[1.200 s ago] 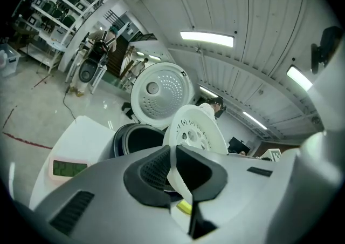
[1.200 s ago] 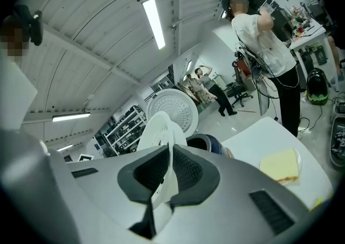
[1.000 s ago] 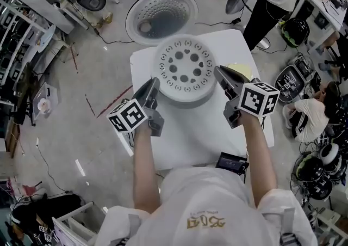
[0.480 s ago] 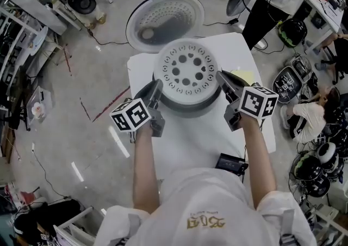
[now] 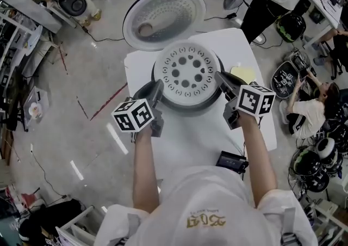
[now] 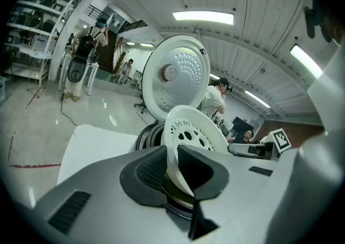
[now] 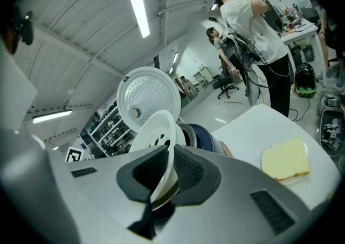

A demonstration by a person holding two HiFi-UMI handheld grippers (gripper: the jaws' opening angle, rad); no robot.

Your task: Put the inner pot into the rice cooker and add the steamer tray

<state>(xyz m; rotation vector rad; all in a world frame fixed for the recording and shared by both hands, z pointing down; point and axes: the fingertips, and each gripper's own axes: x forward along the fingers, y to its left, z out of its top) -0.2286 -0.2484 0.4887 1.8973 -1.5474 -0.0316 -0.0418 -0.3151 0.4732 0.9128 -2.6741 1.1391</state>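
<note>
One white table (image 5: 196,141) carries everything. At its far end stands the rice cooker (image 5: 187,108), its round lid (image 5: 163,16) thrown open away from the person. The steamer tray (image 5: 186,69), a white perforated disc, sits level on the cooker's mouth and covers it. The inner pot cannot be seen from above. A brass-coloured edge just under the tray in the gripper views suggests the pot is already seated.

The left gripper (image 5: 156,88) is at the tray's near-left rim and the right gripper (image 5: 220,76) at its right rim. Each set of jaws stands a narrow way apart with the thin rim between them. Both pairs have just been opening, and a dark gap shows beside the rim in each gripper view. I judge that the pads are slack and no longer pinching.

The tray looks light, stiff and thin-walled, probably smooth plastic, so it should slip easily in a loose pinch. The raised outer rim at two opposite points is the sound place to hold it, since a one-sided grip would likely tip it. Kept level, it should drop squarely onto the pot.

A yellow pad (image 5: 241,73) lies just right of the cooker, and a small black device (image 5: 232,161) sits at the table's near edge.
</note>
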